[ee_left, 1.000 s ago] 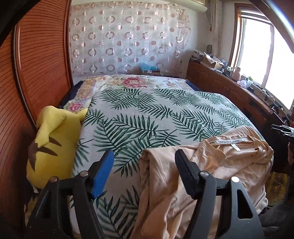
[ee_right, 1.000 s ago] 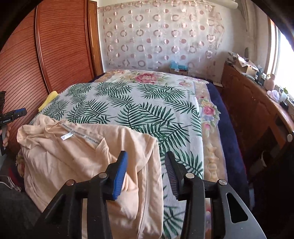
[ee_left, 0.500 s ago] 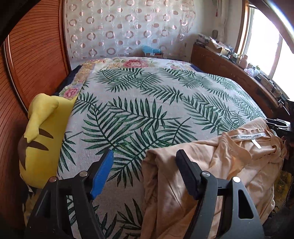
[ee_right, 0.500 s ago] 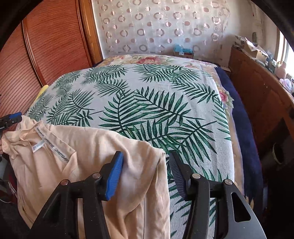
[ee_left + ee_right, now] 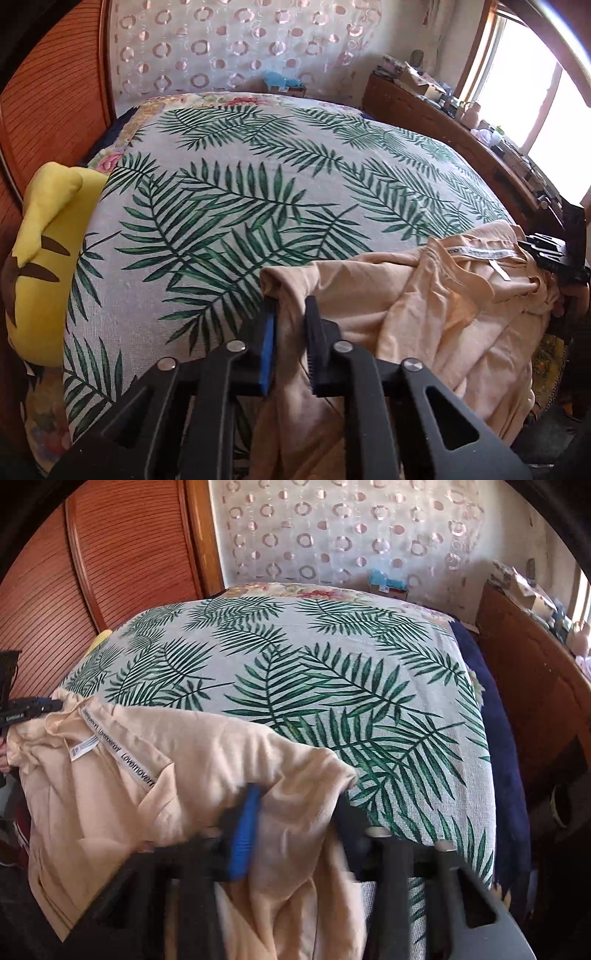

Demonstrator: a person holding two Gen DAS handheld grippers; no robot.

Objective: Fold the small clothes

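Low in both frames, the peach shirt [image 5: 436, 314] lies rumpled over the bed [image 5: 258, 192] edge. It looks light, soft and limp, so I take it at the shoulder corners. My left claw [image 5: 290, 325] is closing on thin knit; my right claw [image 5: 291, 812], blurred, is closing with cloth between its jaws.

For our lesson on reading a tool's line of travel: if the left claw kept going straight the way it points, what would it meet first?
The peach garment: the left claw is closing with a fold of it already between its fingers. Past that fold lies the palm-leaf bedspread, though depth is hard to judge.
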